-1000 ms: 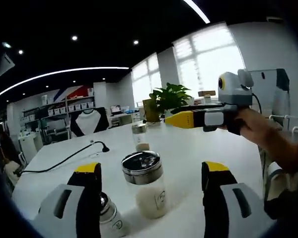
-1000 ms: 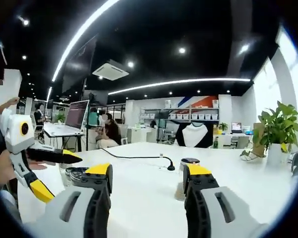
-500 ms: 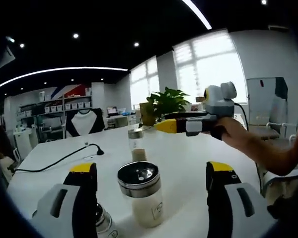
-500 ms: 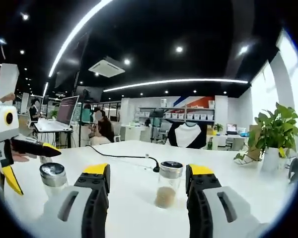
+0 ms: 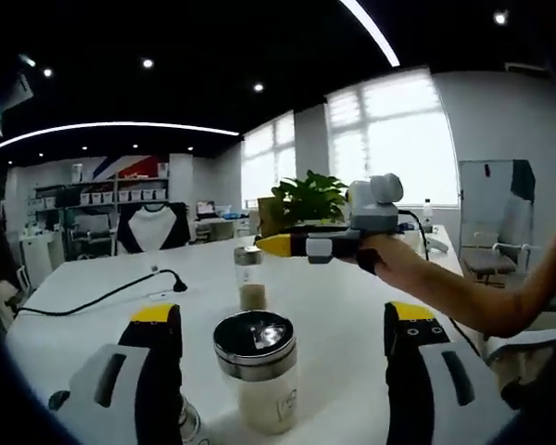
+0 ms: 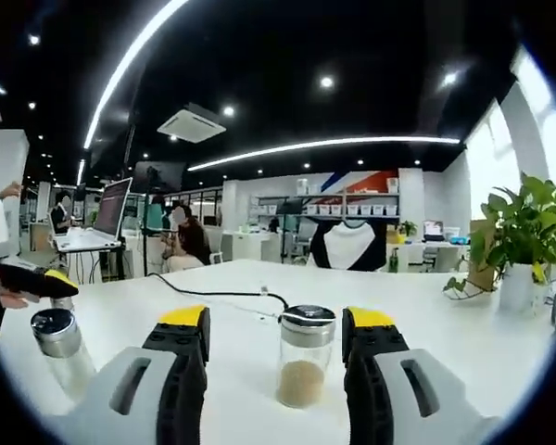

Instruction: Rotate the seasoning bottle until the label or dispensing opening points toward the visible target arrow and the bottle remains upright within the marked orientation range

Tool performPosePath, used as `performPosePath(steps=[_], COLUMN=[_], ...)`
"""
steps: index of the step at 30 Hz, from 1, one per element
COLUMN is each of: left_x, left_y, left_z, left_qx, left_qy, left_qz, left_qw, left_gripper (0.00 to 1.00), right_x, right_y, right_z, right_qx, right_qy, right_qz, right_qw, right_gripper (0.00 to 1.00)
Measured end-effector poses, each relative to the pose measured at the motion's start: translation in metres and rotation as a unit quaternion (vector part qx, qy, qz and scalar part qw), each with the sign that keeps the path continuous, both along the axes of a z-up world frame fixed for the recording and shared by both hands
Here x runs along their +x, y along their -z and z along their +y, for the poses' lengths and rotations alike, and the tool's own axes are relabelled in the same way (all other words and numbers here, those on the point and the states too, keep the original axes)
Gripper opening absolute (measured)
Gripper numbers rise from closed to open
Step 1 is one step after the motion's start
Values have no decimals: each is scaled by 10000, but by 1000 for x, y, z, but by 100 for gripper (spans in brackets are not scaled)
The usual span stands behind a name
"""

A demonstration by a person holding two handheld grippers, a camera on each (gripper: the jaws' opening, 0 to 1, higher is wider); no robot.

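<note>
Both grippers are spread wide right now and holding nothing. My right gripper (image 6: 272, 338) has the seasoning bottle (image 6: 305, 359) sitting between its jaws, upright on the white table (image 6: 463, 348), with daylight on either side of the glass. My left gripper (image 5: 283, 329) is lined up the same way on a second jar (image 5: 257, 370), closer to that camera.

What worries me: these jars look tall and narrow, so if one jaw lands before the other when I close, I'd guess the bottle tips or skids instead of turning. Same if I pinch up at the lid (image 6: 307, 322) and not the body. Also, I can't make out any target arrow or a label on the bottle from here, so over-rotating is a real risk.

Contents: the seasoning bottle is clear glass with a low layer of tan grains at the bottom and a metal lid. The second jar is mostly full of something pale, with a shiny shaker lid (image 5: 253, 338).

Further back, a black cable (image 6: 218, 294) runs across the table, and a potted plant (image 6: 522, 237) stands at the far edge.
</note>
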State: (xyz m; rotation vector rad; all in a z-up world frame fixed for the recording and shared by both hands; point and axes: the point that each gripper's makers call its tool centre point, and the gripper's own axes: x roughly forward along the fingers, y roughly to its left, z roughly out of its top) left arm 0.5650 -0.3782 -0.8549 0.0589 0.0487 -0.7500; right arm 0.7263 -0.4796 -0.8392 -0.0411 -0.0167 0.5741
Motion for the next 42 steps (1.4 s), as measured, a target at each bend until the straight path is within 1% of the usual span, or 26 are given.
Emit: performPosePath(steps=[3,6,8,10,16,20,21,23,25,29,32,34,35,36,37,42], left_x=[-1,-1,-1,-2,0,2,2,3,4,5,6,6,6,6,6,6], left_y=[1,2,3,4,6,8,8,9,10,13,15,15,15,14,14,14], left_z=[-3,-5,-7,-8,-7,-5,-5,-4,-2,0,0,0,1,1,1,4], left_qx=[10,48,31,37,50,67,73,87,87,90,67,61,56,52,51,32], left_qy=[61,110,157,178,189,188,192,191,172,158,170,176,171,171,175,153], left_qz=[11,27,36,50,69,95,103,115,124,161,208,220,218,226,223,230], left_qw=[10000,9999,9999,9998,9998,9998,9997,9997,9997,9997,9996,9996,9996,9996,9996,9996], left_gripper=[96,95,94,94,94,94,94,94,94,94,94,94,94,94,94,94], right_x=[10,22,30,34,48,50,52,54,57,59,62,62,62,60,59,56], right_y=[5,15,18,19,23,27,31,37,40,44,47,49,49,48,48,47], right_z=[-1,-1,-2,-3,-1,6,8,9,6,8,8,8,8,8,8,6], right_qx=[-31,-70,86,146,215,148,82,-72,-201,-90,-169,-208,-239,-262,-326,-231], right_qy=[29,44,41,46,67,50,46,46,153,120,145,148,139,149,202,220], right_qz=[63,214,350,394,485,517,553,615,573,659,672,669,624,578,524,417], right_qw=[10000,9997,9993,9991,9986,9985,9984,9981,9980,9977,9975,9974,9977,9979,9979,9986], right_gripper=[57,57,56,56,55,54,54,51,47,46,45,42,41,38,38,37])
